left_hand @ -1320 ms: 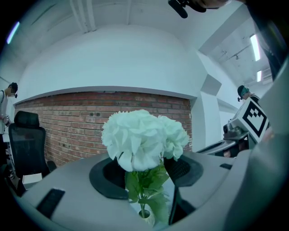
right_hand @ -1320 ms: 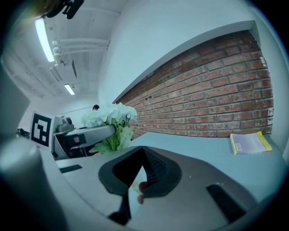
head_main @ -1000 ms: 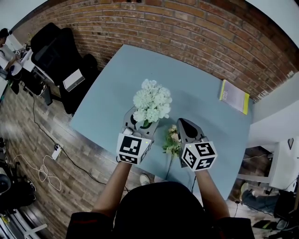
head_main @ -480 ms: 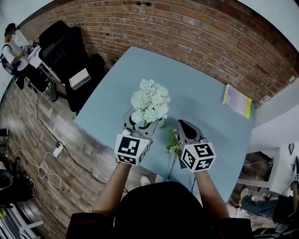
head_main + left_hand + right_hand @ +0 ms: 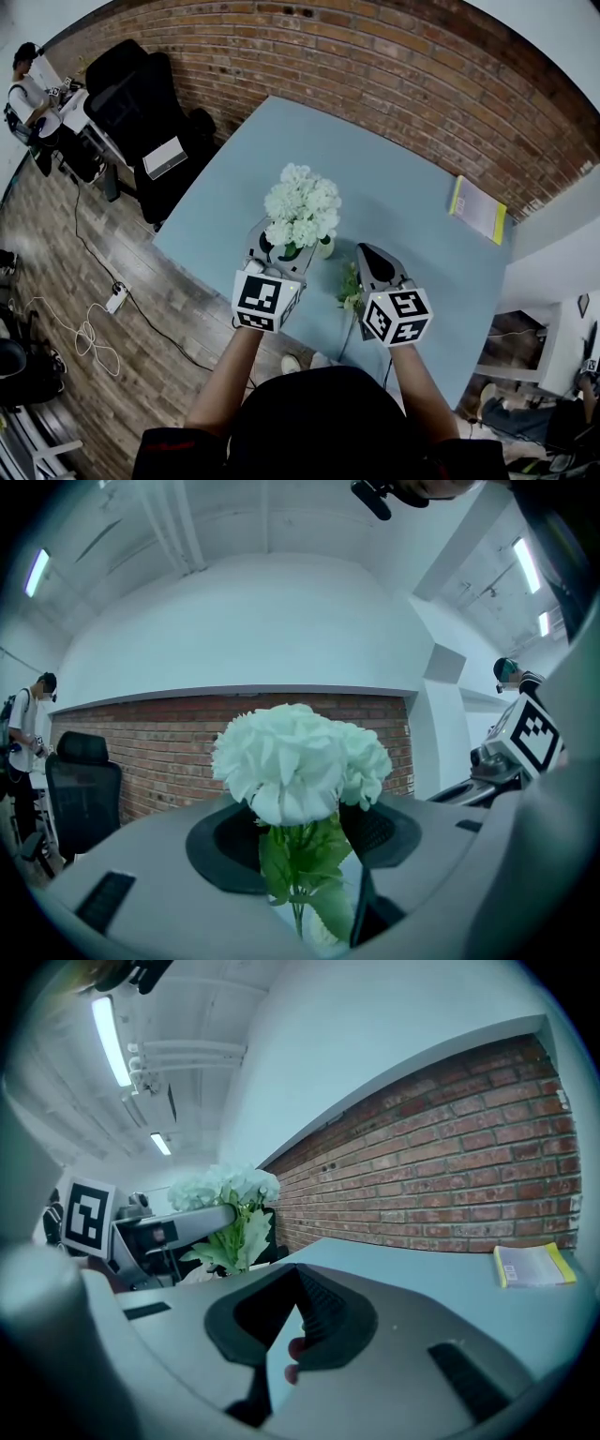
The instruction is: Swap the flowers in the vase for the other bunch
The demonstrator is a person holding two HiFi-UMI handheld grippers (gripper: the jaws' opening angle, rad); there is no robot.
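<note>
A bunch of white hydrangeas (image 5: 302,204) stands upright between the jaws of my left gripper (image 5: 284,246), which is shut on its leafy stems (image 5: 298,860). A small pale vase (image 5: 324,247) stands on the blue table (image 5: 403,202) just right of those jaws; whether the stems reach into it is hidden. The other bunch (image 5: 350,286), small cream and pink flowers on a long stem, lies by the table's near edge, left of and under my right gripper (image 5: 366,249). That gripper is shut; pink buds (image 5: 292,1358) show low behind its jaws, nothing between the pads.
A yellow-green booklet (image 5: 478,208) lies at the table's far right corner. Black office chairs (image 5: 141,103) stand left of the table before the brick wall (image 5: 375,66). A person (image 5: 28,84) sits at a desk far left. Cables lie on the wooden floor (image 5: 89,347).
Both grippers have shifted slightly farther over the table, the white bunch going along with the left one. The small bunch has kept its place on the table.
</note>
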